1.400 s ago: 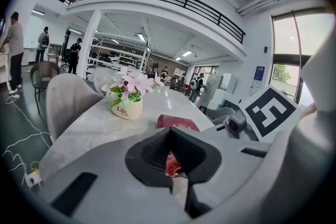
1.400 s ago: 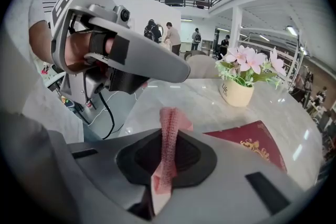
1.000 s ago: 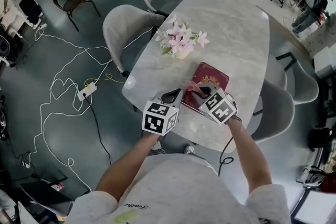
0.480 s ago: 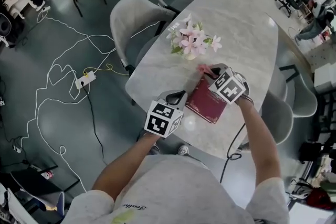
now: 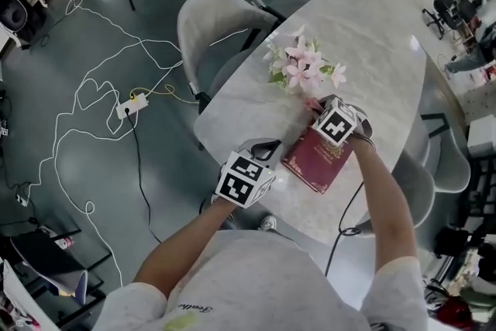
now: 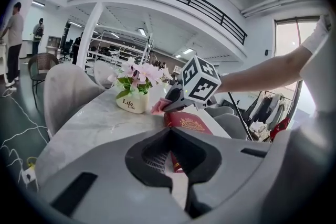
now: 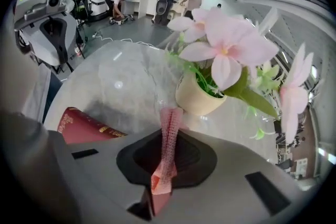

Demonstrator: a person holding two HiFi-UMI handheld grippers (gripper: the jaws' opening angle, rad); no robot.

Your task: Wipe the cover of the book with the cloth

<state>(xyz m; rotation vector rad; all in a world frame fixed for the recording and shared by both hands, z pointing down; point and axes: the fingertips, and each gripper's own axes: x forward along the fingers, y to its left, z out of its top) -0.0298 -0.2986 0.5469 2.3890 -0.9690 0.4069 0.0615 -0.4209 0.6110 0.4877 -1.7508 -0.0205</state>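
— Where is the book (image 5: 322,159)?

— It lies flat and closed on the table (image 5: 372,50), near the edge closest to the person, with its dark red cover and gold crest facing up. Its far end is just in front of the pot (image 5: 298,87).

— And the cloth (image 7: 169,139)?

— It is pink and pinched in the right gripper (image 5: 318,108), whose jaws are closed tight on it. A narrow strip sticks out forward past the tips.

— Is it on the cover?

— No. In the right gripper view the strip reaches over bare marble just short of the pot, and the book sits off to the lower left. I cannot tell whether the cloth touches the table.

— What about the left gripper (image 5: 267,147)?

— It is at the book's near corner. Its jaws are a narrow slit apart, and the red edge of the book shows through that slit. They grip nothing that I can see, and I cannot tell whether they touch the book.

— What else is around?

— Pink flowers (image 5: 306,66) stand in the pot. A grey chair (image 5: 213,23) is pulled up at the left side of the table. White cables (image 5: 93,105) trail over the dark floor to a power strip (image 5: 133,105).
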